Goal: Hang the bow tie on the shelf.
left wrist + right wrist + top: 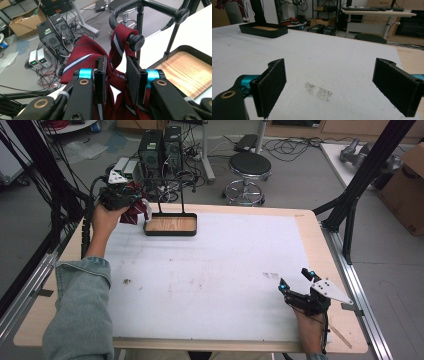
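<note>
- The left gripper is at the far left corner of the table. Its two black jaws are pressed in on a dark red tie with white and blue stripes.
- The tie is looped over a round black peg on a black rack. The rack stands up from a dark tray with a wooden floor.
- In the left gripper view the peg is just above the jaws and a little to the right. The tie runs from the peg down through the jaws, so its long way goes up and down.
- The next move probably turns on this: the tie has to slide along the peg and past its knob end to come free.
- The right gripper rests low at the near right of the table, with its jaws spread wide and nothing between them. It is well apart from the tie, so the left hand is much nearer.
- No brand or writing can be read on the tie, rack or tray.
</note>
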Demonstrator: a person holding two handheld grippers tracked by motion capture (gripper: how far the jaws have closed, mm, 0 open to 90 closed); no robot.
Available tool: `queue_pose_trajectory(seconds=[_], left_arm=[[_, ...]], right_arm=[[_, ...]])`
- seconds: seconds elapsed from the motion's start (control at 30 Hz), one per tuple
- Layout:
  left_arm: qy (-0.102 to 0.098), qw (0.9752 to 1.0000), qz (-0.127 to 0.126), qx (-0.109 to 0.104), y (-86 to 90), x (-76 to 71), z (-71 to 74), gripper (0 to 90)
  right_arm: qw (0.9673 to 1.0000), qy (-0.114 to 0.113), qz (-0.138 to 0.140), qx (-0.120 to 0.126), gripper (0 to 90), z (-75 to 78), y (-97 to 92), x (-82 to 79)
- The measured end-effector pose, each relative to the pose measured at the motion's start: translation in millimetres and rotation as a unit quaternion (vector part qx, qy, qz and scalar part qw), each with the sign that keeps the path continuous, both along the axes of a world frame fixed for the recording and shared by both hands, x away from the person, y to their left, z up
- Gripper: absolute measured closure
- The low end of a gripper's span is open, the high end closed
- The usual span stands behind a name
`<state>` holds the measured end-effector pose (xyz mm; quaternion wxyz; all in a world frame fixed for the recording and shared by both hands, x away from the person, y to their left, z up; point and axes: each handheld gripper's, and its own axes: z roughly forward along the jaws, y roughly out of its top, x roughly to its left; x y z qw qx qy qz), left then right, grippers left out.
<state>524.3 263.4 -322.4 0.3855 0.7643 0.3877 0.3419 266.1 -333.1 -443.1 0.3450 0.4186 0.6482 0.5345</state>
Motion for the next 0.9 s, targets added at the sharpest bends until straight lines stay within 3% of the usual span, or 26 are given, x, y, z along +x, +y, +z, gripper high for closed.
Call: queue_pose_trajectory(seconds=[0.9], left_arm=[[-0.003, 0.9998, -0.014, -0.015, 4.2, -3.6, 1.3, 61.4]], right_arm=[[1.0, 0.001, 0.001, 0.0, 10.8, 0.0, 0.3, -0.2]])
